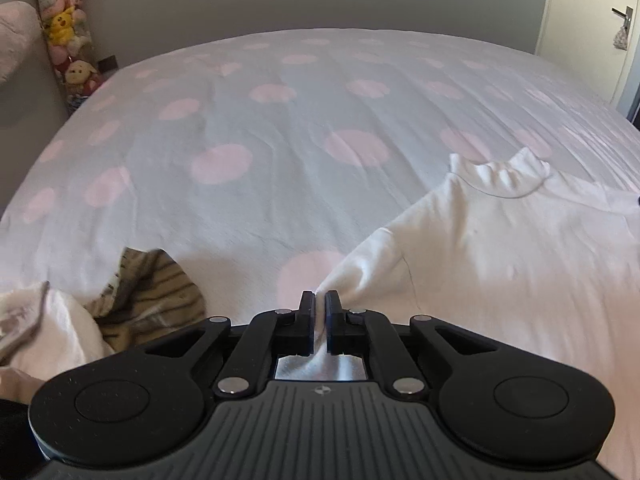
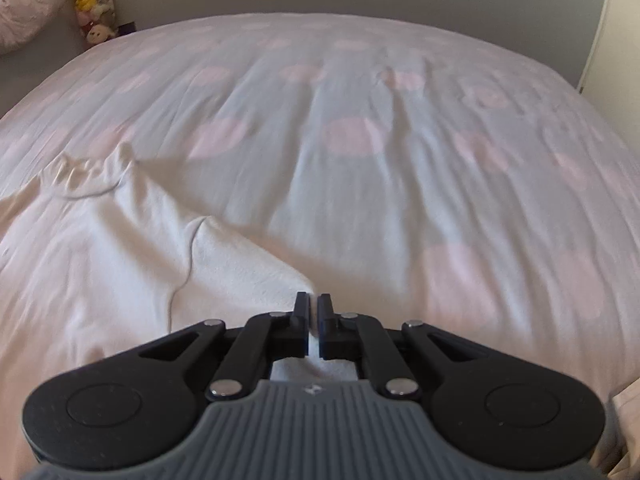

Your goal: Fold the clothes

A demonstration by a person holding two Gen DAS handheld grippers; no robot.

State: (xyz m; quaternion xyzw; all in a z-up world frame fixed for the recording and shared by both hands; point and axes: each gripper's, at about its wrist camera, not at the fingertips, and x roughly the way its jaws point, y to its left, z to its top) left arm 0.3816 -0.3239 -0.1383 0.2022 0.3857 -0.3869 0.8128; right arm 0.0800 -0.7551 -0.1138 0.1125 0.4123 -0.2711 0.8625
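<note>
A white high-necked top point(image 1: 500, 240) lies spread on the bed, its ruffled collar point(image 1: 504, 174) pointing away from me. My left gripper point(image 1: 319, 300) is shut on the tip of one sleeve, and white cloth shows between its pads. In the right wrist view the same white top point(image 2: 100, 260) fills the left side, collar point(image 2: 92, 172) at the far end. My right gripper point(image 2: 313, 302) is shut on the end of the other sleeve point(image 2: 248, 264), with a strip of white fabric pinched in the narrow gap.
The bed cover point(image 1: 280, 140) is white with pink dots. A striped garment point(image 1: 160, 296) and a pale crumpled one point(image 1: 48, 328) lie at the near left. Plush toys point(image 1: 64, 28) stand stacked in the far left corner; a door point(image 1: 592, 32) is at the far right.
</note>
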